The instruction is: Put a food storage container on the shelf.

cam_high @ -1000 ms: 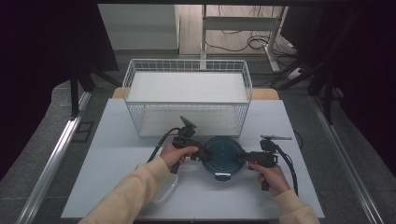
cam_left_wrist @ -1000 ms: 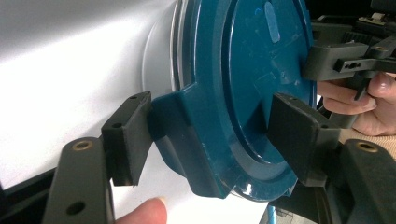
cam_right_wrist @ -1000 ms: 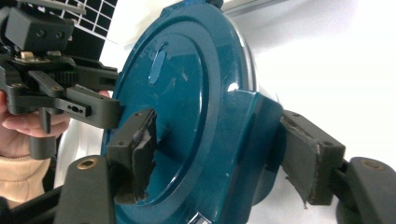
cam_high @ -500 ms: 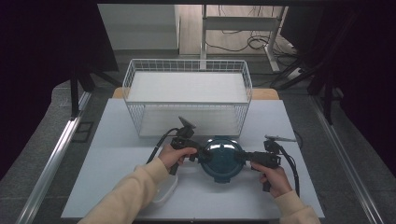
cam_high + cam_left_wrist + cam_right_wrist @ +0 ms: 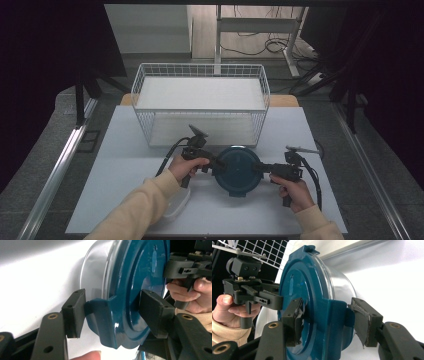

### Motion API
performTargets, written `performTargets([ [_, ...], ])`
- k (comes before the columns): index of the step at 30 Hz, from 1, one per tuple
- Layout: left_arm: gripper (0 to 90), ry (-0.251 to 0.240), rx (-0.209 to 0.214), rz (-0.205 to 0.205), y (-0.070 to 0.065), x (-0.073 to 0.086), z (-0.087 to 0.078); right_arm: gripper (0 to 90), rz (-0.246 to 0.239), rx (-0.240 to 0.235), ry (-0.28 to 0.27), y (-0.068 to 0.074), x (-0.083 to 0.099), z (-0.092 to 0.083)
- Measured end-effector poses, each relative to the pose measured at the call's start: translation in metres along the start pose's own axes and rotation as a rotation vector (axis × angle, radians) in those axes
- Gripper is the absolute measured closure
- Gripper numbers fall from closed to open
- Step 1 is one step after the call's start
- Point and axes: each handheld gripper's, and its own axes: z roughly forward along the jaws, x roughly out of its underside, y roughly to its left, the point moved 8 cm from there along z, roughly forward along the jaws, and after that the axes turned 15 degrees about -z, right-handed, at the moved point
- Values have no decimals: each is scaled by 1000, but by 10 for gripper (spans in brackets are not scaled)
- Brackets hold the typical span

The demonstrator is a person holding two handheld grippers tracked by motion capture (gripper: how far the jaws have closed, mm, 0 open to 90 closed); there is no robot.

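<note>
Item: lidded tub (image 5: 237, 170). Left gripper (image 5: 111, 312) and right gripper (image 5: 327, 320), jaws just closing, half open, straddle opposite lid clips (image 5: 101, 317). Squeeze evenly; lift level.

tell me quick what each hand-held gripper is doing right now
Left hand-held gripper: closed on a side latch of the blue-lidded container.
Right hand-held gripper: closed on the opposite latch of that container.

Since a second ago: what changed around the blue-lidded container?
Both sets of jaws have just been closing on the side clasps of the blue lid: left gripper and right gripper now pinch a clasp each. Container, hands, wire basket and table stayed put.
</note>
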Motion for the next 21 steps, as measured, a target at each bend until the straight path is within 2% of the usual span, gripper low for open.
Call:
performTargets([
  [10, 414, -31, 6, 3, -3, 0, -6, 459, 16, -8, -14, 4, -1, -1],
  [17, 425, -62, 16, 30, -15, 1, -21, 459, -4, -21, -42, 16, -10, -8],
  [21, 425, -80, 16, 50, -21, 3, -31, 459, -33, -22, -53, 25, -16, -11],
])
